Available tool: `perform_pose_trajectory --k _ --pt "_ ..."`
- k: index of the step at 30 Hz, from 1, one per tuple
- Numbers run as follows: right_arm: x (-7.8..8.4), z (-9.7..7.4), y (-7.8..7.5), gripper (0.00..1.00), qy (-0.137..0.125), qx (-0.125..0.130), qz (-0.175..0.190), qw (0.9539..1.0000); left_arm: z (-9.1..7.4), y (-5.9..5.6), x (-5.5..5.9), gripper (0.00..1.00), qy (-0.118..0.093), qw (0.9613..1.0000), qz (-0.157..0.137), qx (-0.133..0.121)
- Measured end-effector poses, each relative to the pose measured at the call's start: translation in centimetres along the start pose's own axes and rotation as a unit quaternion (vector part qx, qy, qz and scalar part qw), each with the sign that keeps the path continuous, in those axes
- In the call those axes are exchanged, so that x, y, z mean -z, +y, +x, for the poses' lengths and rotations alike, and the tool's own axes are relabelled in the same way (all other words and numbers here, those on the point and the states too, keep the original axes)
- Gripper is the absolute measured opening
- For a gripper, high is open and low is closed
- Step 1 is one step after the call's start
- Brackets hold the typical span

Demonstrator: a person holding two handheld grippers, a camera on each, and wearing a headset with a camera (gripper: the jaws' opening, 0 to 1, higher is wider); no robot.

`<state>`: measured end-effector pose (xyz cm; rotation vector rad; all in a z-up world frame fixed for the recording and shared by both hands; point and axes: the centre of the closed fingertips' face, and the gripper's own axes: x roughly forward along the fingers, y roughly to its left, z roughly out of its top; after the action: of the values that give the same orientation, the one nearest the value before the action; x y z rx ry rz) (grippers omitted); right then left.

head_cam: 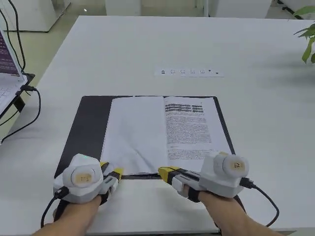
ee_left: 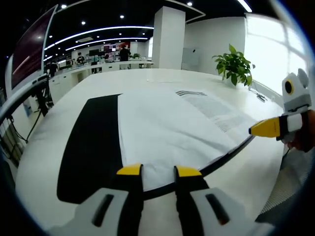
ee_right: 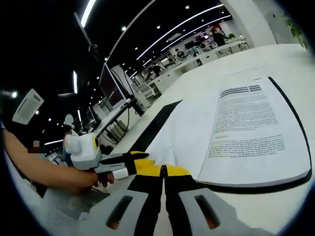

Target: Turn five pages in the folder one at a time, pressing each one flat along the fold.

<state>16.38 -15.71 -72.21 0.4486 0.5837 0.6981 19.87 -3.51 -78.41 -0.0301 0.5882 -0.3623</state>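
We're looking down on a wide white counter, and the black folder lies open flat on it, right in front of us, its near edge close to the counter's near side. Across the folder's middle and right sit the pages: the left page is blank, with a soft crease near its lower corner by the fold, and the right page carries printed text, dense at the top and thinner lower down. A strip of bare black cover shows on the folder's left. A laptop peeks in at the far left edge with a cable trailing off it, a plant leans in at the far right, and a socket strip sits beyond the folder's far edge. Now the hands: the left claw hovers at the folder's near edge below the blank page, its yellow tips spread with a clear gap and nothing between them, as its own view confirms. The right claw points leftward along the near edge just below the fold, its tips pressed together on nothing, the page stack just beside it. The two claws sit near each other, apart.
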Motion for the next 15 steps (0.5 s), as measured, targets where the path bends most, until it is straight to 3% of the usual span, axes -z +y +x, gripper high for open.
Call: perform_pose_trajectory --k 3,5,8,10,12,15 --pt "-1.8 -1.1 0.0 0.0 -0.029 0.008 0.007 0.9995 0.0 -0.1 -0.1 0.26 0.006 0.9999 -0.015 0.004" --pt "-2.7 -1.8 -0.1 0.0 -0.043 0.016 0.018 0.9988 0.0 -0.4 -0.3 0.27 0.012 0.9988 -0.047 0.011" --pt "-4.1 -2.9 -1.2 0.0 -0.071 0.039 0.038 0.996 -0.1 -0.4 -0.4 0.31 0.027 0.997 -0.071 0.015" --pt "-5.1 -3.9 -2.0 0.0 -0.093 0.053 0.048 0.9931 -0.4 -0.6 -0.7 0.31 0.032 0.9968 -0.071 0.016" --pt "-5.7 -4.8 -2.9 0.0 -0.101 0.069 0.055 0.991 -0.9 -1.1 -1.3 0.32 0.024 0.998 -0.052 0.026" --pt "-6.3 -5.9 -4.2 0.0 -0.108 0.089 0.062 0.9882 -1.8 -1.7 -2.1 0.35 0.022 0.9974 -0.059 0.034"
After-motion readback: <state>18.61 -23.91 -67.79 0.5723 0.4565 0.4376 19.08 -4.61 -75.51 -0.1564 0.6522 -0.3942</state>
